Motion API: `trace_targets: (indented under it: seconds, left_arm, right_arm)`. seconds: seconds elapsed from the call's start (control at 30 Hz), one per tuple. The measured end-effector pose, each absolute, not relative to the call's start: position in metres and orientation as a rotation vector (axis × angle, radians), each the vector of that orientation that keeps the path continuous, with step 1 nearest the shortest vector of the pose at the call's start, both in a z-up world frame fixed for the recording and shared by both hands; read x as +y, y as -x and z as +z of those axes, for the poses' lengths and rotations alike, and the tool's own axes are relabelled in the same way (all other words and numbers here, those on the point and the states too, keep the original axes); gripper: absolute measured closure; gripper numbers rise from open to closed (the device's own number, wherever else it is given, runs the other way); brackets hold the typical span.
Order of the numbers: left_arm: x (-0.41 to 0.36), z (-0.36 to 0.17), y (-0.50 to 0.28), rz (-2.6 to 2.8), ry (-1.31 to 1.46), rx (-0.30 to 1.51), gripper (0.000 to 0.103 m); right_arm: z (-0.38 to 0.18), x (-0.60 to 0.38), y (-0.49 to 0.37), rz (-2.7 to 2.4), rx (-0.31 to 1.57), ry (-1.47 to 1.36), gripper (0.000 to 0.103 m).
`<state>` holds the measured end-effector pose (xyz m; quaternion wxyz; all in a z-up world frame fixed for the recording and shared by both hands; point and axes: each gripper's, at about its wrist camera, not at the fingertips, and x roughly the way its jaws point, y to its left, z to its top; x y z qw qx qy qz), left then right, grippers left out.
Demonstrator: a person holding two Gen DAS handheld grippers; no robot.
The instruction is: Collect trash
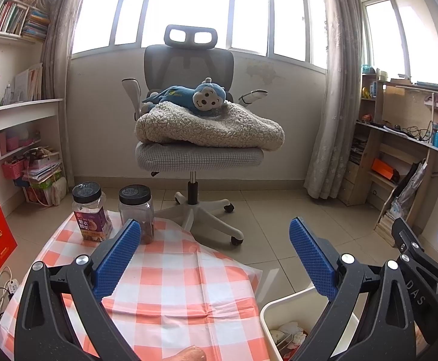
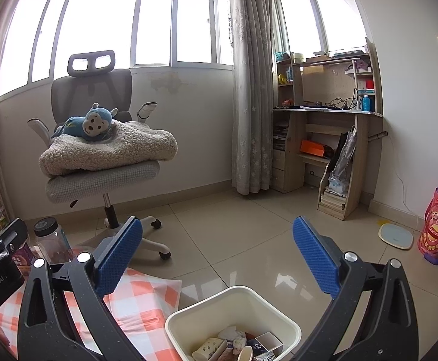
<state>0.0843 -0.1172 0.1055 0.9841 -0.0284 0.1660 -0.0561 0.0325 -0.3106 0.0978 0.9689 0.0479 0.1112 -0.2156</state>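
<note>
Standing at the far left of the orange-and-white checked tablecloth [image 1: 170, 285], two clear plastic jars with black screw lids are side by side: the labelled jar [image 1: 90, 213] holds snacks, and the plainer jar [image 1: 137, 212] just beside it is nearly empty. The left gripper [image 1: 215, 258] hovers over this cloth with its blue ribbed pads [image 1: 118, 258] spread wide and nothing between them. Behind, on the tiled floor, a grey mesh office chair [image 1: 193, 57] carries a cream fleece blanket [image 1: 209, 128] and a blue plush monkey [image 1: 193, 96] lying on top of it. To the right of the cloth stands the cream plastic waste bin [image 2: 234, 300], which holds the collected trash [image 2: 237, 343]: crumpled white tissue, a paper cup and small cartons. In the right wrist view the bin sits low between the two fingers of the right gripper [image 2: 217, 258], a little nearer the camera than the fingertips. This gripper is also spread wide and empty. Further right, a wooden desk with shelves [image 2: 330, 114] stands against the wall.
</note>
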Motion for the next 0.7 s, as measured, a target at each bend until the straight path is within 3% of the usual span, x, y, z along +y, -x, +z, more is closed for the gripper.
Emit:
trace_targets:
  seconds: [0.7]
  left_arm:
    - [-0.1196, 0.0992, -0.0899, -0.101, 0.029, 0.354, 0.007]
  right_arm:
    - [0.0958, -0.3125, -0.0318, -0.434, 0.231, -0.093, 0.007]
